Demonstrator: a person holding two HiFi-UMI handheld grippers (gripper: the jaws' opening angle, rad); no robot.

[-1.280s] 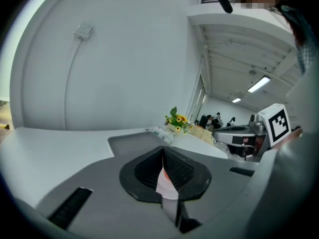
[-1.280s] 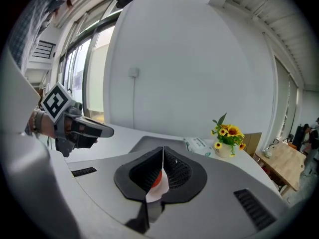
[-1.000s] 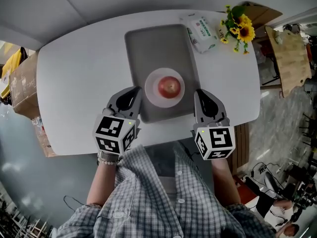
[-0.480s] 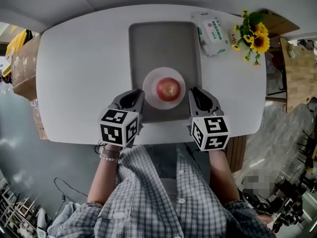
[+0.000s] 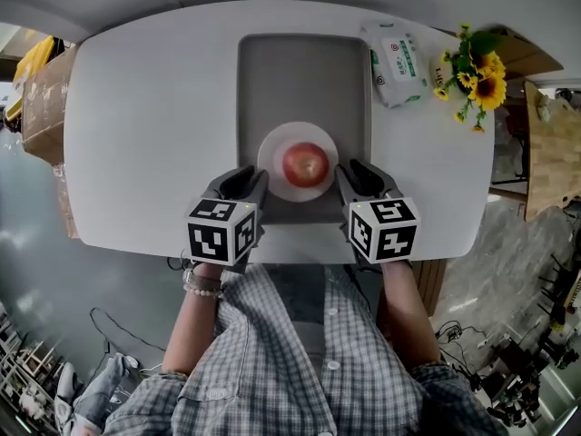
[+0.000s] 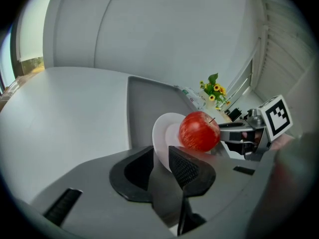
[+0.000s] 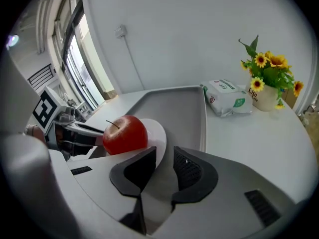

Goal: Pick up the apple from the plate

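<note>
A red apple point(image 5: 305, 163) sits on a small white plate point(image 5: 272, 166) at the near end of a grey tray point(image 5: 304, 80). My left gripper point(image 5: 252, 178) rests just left of the plate, and my right gripper point(image 5: 349, 173) just right of it. Neither touches the apple. In the left gripper view the apple point(image 6: 199, 131) lies ahead and to the right of the gripper point(image 6: 160, 156), whose jaws stand close together with nothing between them. The right gripper view shows the apple point(image 7: 124, 134) ahead to the left of the gripper point(image 7: 164, 156), jaws likewise nearly together and empty.
The tray lies on a white table point(image 5: 145, 116). A pack of wipes point(image 5: 398, 51) and a vase of sunflowers point(image 5: 477, 66) stand at the far right corner. A cardboard box point(image 5: 41, 107) sits off the table's left edge.
Both grippers have drawn in closer to the plate, one on each side of it. The apple and plate have not moved on the tray.
</note>
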